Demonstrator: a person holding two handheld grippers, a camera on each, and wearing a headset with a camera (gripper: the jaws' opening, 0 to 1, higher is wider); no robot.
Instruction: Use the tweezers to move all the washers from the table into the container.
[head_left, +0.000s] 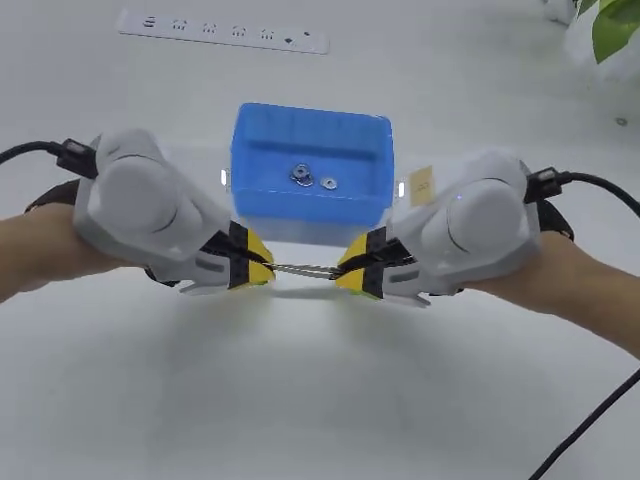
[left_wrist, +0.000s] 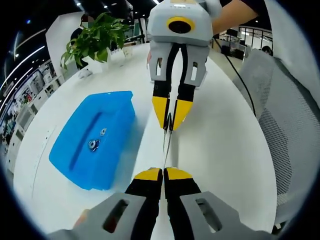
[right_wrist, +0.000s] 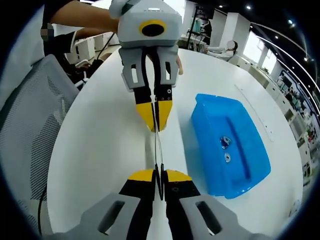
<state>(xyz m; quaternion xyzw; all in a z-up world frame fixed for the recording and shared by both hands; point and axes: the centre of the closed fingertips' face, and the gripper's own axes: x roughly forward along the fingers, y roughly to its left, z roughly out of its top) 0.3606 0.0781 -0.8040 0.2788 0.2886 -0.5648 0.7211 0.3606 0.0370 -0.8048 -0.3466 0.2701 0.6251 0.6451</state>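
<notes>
Thin metal tweezers (head_left: 305, 270) span the gap between my two grippers, just in front of the blue container (head_left: 310, 205). My left gripper (head_left: 258, 268) is shut on one end and my right gripper (head_left: 350, 272) is shut on the other. In the left gripper view the tweezers (left_wrist: 166, 142) run from my own jaws (left_wrist: 164, 174) up to the right gripper (left_wrist: 171, 116). The right gripper view shows the tweezers (right_wrist: 158, 145) between my jaws (right_wrist: 159, 176) and the left gripper (right_wrist: 156, 114). Washers (head_left: 300, 175) lie inside the container (left_wrist: 100, 165) (right_wrist: 240, 185).
A white power strip (head_left: 220, 30) lies at the table's far edge and a potted plant (head_left: 610, 30) stands at the far right. A black cable (head_left: 590, 420) trails off the front right. A mesh chair (left_wrist: 280, 115) stands beside the round white table (head_left: 320, 400).
</notes>
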